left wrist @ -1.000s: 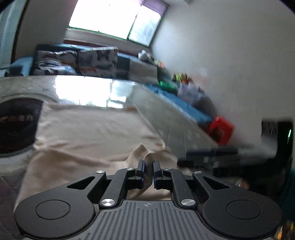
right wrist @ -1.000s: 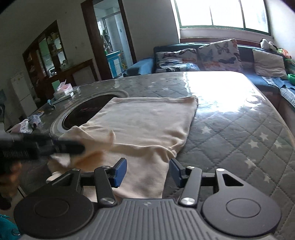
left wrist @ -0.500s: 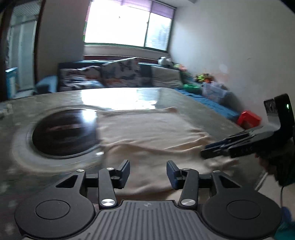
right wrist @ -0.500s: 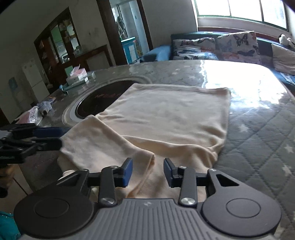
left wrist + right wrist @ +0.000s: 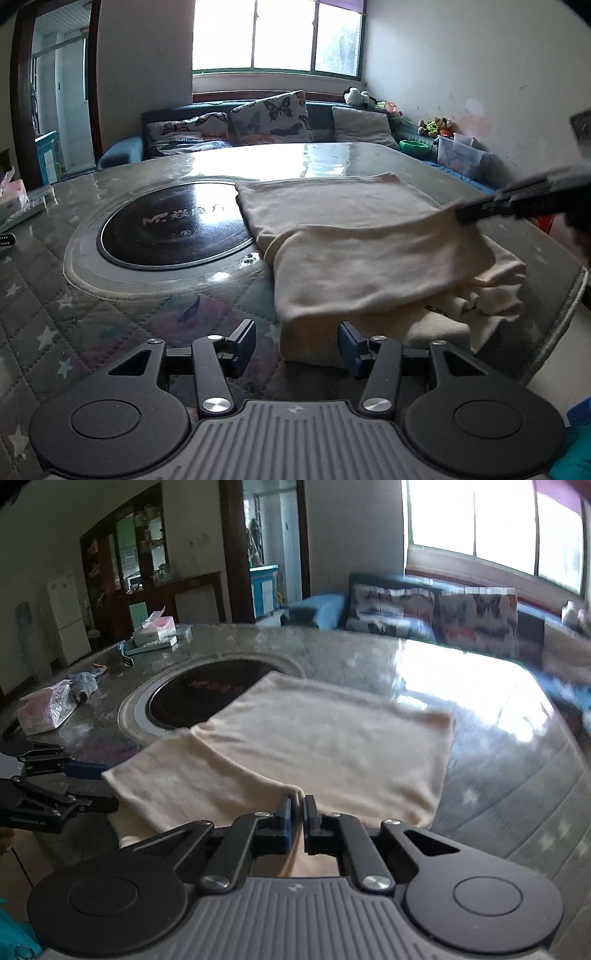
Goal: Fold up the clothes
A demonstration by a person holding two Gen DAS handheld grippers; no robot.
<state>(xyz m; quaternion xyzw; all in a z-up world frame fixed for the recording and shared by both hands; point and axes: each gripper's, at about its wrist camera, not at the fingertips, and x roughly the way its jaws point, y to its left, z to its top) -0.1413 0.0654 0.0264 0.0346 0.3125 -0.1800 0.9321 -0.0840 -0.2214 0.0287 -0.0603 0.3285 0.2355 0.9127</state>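
Right gripper (image 5: pixel 297 814) pinches the soft, limp cream garment's (image 5: pixel 354 254) edge; left gripper (image 5: pixel 297 345) gapes empty astride the near corner, the next hold.

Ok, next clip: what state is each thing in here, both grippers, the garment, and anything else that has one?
Left gripper: open, holding nothing, at the garment's near edge.
Right gripper: shut on the garment, pinching a raised fold.
Cream garment: partly folded, one layer lifted over the rest.
Tissue box: open, a tissue sticking out.
Round cooktop: partly covered by the garment.

Matt cream fleecy cloth garment (image 5: pixel 354 254), glossy black glass hob (image 5: pixel 173 230), quilted table cover (image 5: pixel 74 314)
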